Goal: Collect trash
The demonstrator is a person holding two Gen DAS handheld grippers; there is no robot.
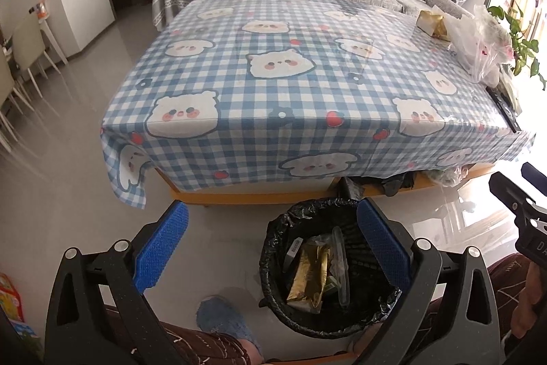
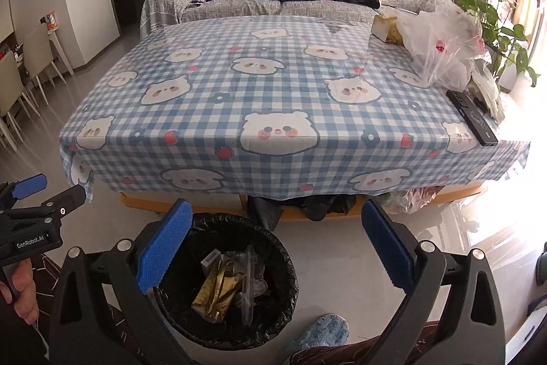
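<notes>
Both my grippers, left gripper (image 1: 271, 248) and right gripper (image 2: 273, 248), are wide open and hold nothing. My trash bin (image 2: 236, 334) sits below them at 6 o'clock, closer to the right one.

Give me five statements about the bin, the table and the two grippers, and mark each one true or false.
1. The bin is lined with a black bag. True.
2. The bin is empty. False: a gold wrapper and a clear plastic lid lie in it.
3. The left gripper holds a wrapper. False: its jaws are open with nothing between them.
4. The right gripper is open. True.
5. A remote control lies at the middle of the table. False: it lies at the table's right edge, near a plastic bag.
</notes>
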